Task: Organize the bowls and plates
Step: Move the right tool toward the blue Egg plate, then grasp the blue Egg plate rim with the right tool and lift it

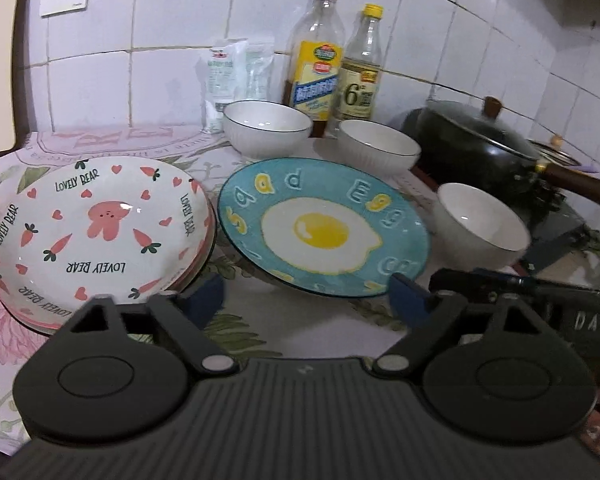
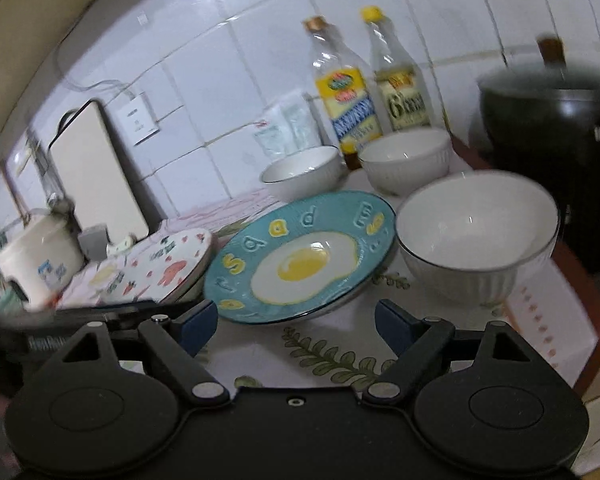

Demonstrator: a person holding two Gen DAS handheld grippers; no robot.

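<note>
While both grippers are hanging low over the bench (image 1: 308, 328), the blue egg plate (image 1: 324, 228) is lying just in front of them. The left gripper (image 1: 306, 300) is holding its jaws wide open, with nothing between them. The near edge of the egg plate is sitting just past the gap, close to the right blue fingertip (image 1: 408, 300). To the left of that plate, the stack of pink bunny plates (image 1: 96, 232) is resting on the flowered cloth (image 1: 284, 320), and its near rim is showing right behind the left fingertip.

The right gripper (image 2: 296, 324) is also keeping its jaws wide open and empty. From its camera, the egg plate (image 2: 300, 256) is lying just ahead of the gap, a little to the left. The nearest white bowl (image 2: 476, 236) is standing to the right of the plate, beyond the right fingertip, and apart from it.

Two more white bowls (image 1: 266, 126) (image 1: 378, 148) are standing behind the egg plate, near the wall. Two bottles (image 1: 316, 64) (image 1: 360, 68) are standing upright behind those bowls. A black pot (image 1: 476, 144) with a lid is sitting on the far right. On the far left in the right camera, a white cooker (image 2: 40, 256) is sitting beside a leaning cutting board (image 2: 100, 176).
</note>
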